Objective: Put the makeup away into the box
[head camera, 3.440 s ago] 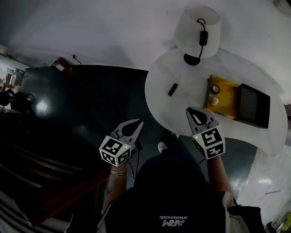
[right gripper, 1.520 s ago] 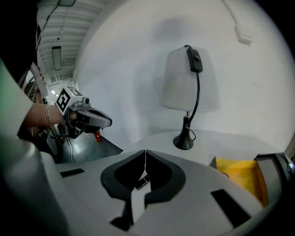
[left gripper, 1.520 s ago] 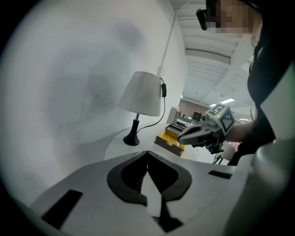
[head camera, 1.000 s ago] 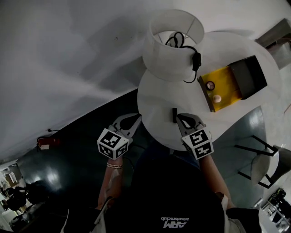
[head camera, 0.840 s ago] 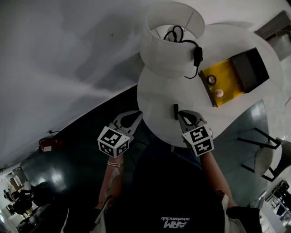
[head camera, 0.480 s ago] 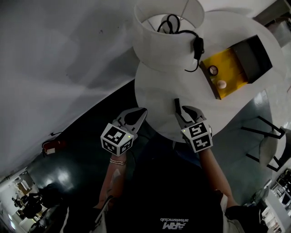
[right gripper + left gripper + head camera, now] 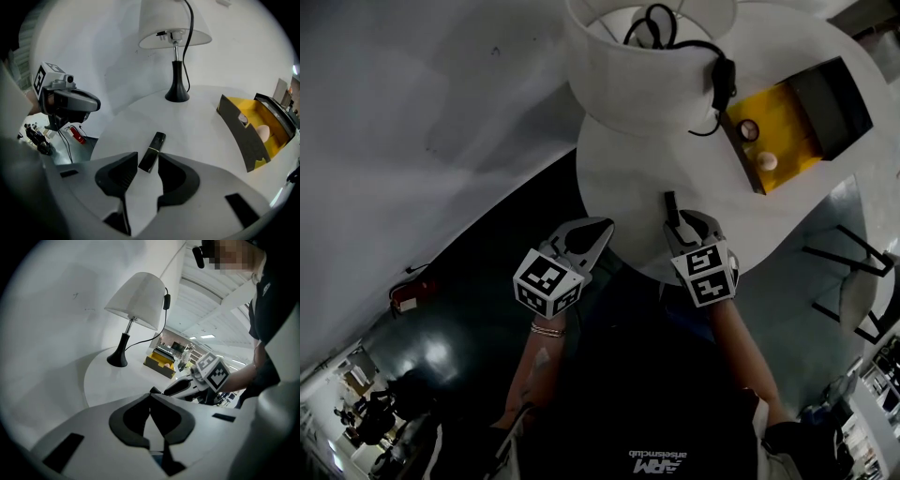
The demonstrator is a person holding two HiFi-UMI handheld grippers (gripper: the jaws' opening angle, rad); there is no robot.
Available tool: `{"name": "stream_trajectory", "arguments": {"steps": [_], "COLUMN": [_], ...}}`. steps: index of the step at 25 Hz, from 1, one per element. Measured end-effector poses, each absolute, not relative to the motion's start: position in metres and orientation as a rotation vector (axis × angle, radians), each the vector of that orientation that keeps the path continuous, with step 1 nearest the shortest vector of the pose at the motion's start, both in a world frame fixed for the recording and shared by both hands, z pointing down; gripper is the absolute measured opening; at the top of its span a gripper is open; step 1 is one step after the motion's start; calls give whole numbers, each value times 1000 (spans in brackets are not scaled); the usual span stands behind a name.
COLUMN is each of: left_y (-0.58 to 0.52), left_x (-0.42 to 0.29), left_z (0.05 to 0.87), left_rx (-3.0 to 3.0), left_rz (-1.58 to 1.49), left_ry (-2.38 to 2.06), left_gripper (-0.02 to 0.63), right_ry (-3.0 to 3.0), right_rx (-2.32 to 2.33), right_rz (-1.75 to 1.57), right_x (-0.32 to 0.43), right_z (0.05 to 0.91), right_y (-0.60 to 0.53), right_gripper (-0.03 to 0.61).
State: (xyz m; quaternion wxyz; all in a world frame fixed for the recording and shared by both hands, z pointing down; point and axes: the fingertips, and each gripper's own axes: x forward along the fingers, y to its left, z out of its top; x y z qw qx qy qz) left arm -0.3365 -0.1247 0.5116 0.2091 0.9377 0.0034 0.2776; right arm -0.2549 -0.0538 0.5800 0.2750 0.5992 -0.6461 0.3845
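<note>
A slim black makeup stick (image 7: 670,205) lies on the round white table (image 7: 619,178), near its front edge. My right gripper (image 7: 683,223) tilts down over it. Its jaws have just been opening, and the stick's (image 7: 153,151) near end lies between the fingertips with gaps on both sides of my right gripper (image 7: 147,158). The yellow box (image 7: 780,122) with its dark lid swung open stands at the table's far right, holding a round compact (image 7: 748,128) and a pale sponge (image 7: 766,161). My left gripper (image 7: 598,229) hovers at the table's left edge, and my left gripper (image 7: 150,397) is shut and empty.
A white lamp (image 7: 647,52) with a black cord and switch stands at the back of the table, its base (image 7: 177,95) beyond the stick. A chair frame (image 7: 848,281) stands at the right. Dark floor lies below the table edge, with a red extinguisher (image 7: 403,298) far left.
Both grippers have come down toward the table. The right gripper's jaws went from shut to open, and now straddle the near end of the makeup stick.
</note>
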Motion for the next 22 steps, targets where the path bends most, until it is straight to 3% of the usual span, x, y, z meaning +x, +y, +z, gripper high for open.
{"name": "stream_trajectory", "arguments": {"steps": [11, 22], "left_y": [-121, -121], "left_x": [-339, -331], "left_z": [518, 507], "left_rx": [2591, 2624], "left_rz": [781, 757], "left_ry": [32, 36], "left_gripper": [17, 17], "right_ry": [-1706, -1765], "right_rx": [1622, 1635], "right_rz": [1017, 988], "right_x": [-253, -252], "right_z": [587, 566], "right_y": [-52, -52], "right_gripper": [108, 104]}}
